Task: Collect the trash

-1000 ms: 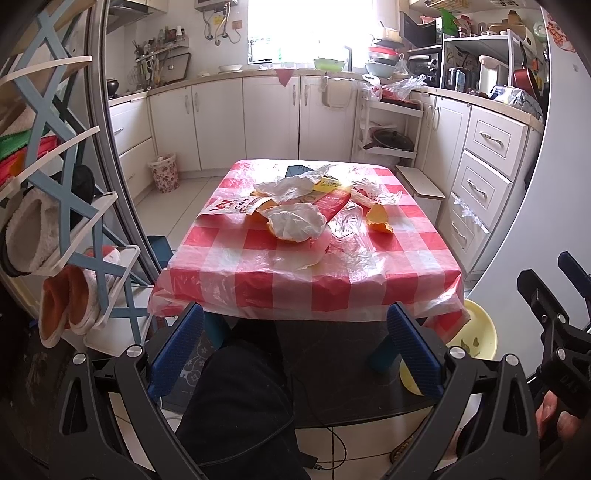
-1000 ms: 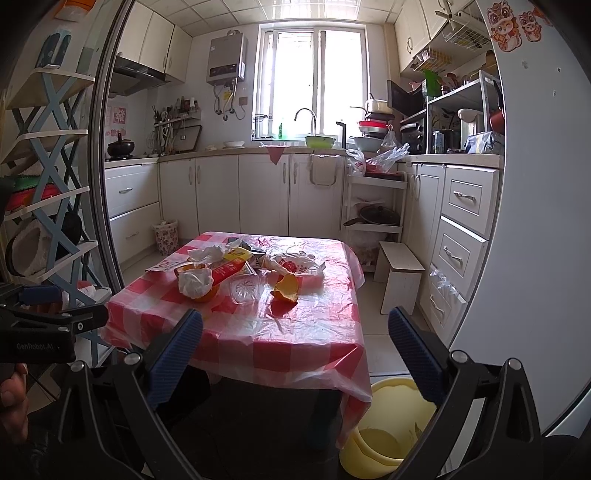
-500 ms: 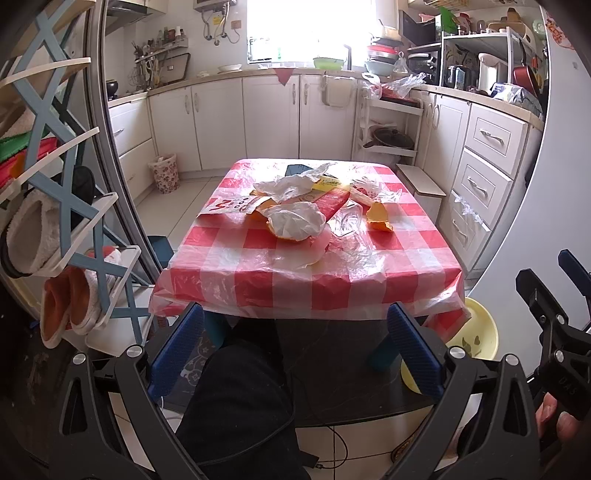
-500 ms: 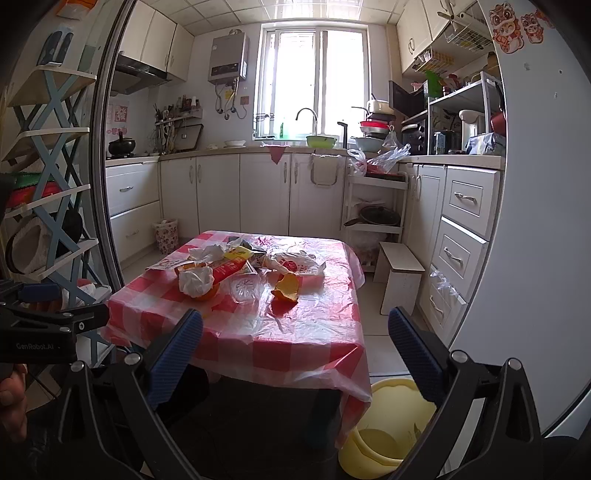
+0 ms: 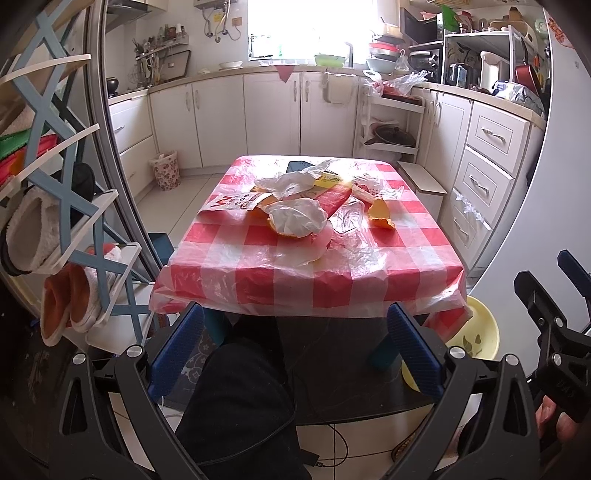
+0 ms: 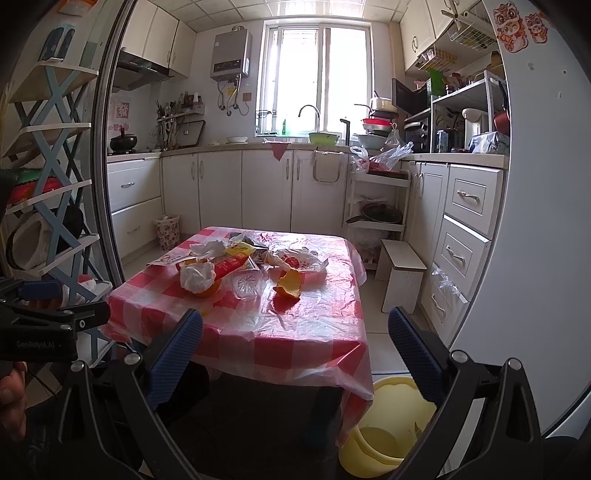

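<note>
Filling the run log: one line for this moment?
phase: approach | left gripper: open, empty | right gripper: open, empty | trash: on table | yellow bin: beside table

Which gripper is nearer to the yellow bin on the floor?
Right. The yellow bin sits just below the right gripper, at the table's right corner. The left gripper is further left, before the table's middle.

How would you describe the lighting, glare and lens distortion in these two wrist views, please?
Left wrist view: the bright kitchen window is blown out to white, and the clear plastic sheet over the red-and-white checked tablecloth shows soft glare. Right wrist view: the window is bright but its frame stays readable; fisheye bends the grey door frame and darkens the corners.
</note>
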### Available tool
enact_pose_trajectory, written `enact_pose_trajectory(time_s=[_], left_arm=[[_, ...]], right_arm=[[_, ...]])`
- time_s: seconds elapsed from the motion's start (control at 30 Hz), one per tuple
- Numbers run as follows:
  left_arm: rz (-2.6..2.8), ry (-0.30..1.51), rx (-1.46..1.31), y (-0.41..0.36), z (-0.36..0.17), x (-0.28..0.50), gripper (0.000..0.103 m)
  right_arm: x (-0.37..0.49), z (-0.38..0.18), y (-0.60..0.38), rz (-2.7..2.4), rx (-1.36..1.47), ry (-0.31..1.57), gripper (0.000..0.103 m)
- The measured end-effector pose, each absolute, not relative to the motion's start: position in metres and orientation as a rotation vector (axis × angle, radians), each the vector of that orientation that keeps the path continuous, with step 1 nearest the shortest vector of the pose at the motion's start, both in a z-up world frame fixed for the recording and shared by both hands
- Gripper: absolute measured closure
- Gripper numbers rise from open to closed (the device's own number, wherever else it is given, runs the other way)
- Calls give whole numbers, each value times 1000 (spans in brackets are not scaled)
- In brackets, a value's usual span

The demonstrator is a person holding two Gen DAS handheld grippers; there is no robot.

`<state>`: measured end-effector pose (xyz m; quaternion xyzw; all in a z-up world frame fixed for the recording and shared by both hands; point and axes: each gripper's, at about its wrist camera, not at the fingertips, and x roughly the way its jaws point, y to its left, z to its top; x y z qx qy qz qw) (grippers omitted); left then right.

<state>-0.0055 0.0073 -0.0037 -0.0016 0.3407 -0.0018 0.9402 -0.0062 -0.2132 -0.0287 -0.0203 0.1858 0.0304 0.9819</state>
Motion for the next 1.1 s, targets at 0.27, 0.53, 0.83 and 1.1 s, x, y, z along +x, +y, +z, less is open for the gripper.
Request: enact_pose_trajectory(time_s=[0.27, 0.53, 0.83, 1.1], left_arm=[[-15, 693, -29, 9, -1, -6, 8], [-9, 669, -90, 33, 6, -12, 8], [48, 705, -167, 70, -4, 13, 8], [61, 715, -118, 63, -9, 74, 8]], right_arm=[[-5, -33, -211, 44, -67, 386, 7], [-4, -39, -199, 42, -112, 419, 7], [39, -40, -196, 139, -152, 477, 7], [137, -52, -199, 228, -161, 558, 7]])
